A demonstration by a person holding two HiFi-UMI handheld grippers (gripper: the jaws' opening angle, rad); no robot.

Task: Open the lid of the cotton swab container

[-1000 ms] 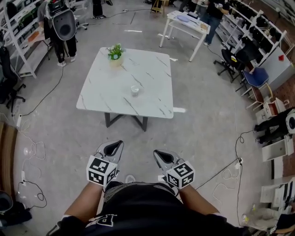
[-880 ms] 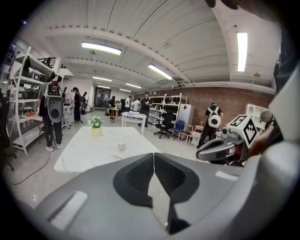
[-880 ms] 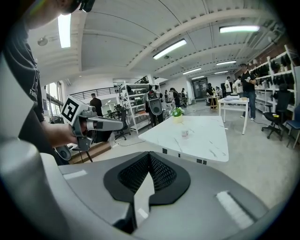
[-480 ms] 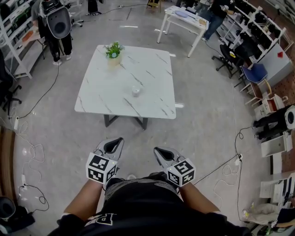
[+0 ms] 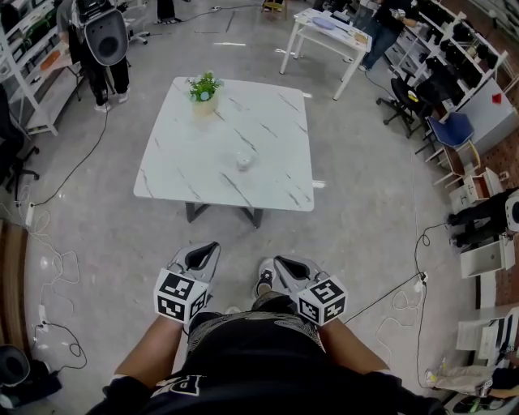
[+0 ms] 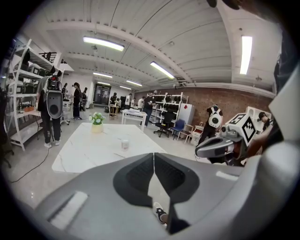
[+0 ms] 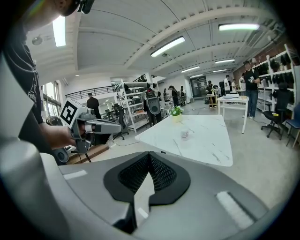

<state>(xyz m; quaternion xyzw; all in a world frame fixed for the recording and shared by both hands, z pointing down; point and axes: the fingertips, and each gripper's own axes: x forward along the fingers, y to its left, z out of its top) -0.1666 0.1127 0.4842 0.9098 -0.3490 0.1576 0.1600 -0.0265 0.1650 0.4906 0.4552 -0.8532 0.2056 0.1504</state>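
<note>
left gripper (image 5: 203, 256) and right gripper (image 5: 284, 267) carried low, jaws together, empty; small clear cotton swab container (image 5: 243, 161) out of reach at 12 o'clock on white marble table (image 5: 276, 121).

Container (image 5: 243, 161) on tabletop (image 5: 186, 174): too small to tell lid from body, contents unreadable. Legs (image 5: 193, 212) mostly hidden under top. Shoe (image 5: 263, 280) half hidden behind right claw (image 5: 278, 263). Hands hidden under marker cubes (image 5: 180, 296). Left claw (image 5: 211, 246) shows upper side only in head view. Torso (image 5: 251, 365) cut by bottom edge, hides floor below. Far people (image 5: 381, 24) tiny, cut by top edge. Shelves (image 5: 24, 73) cut by left edge, load unreadable.
</note>
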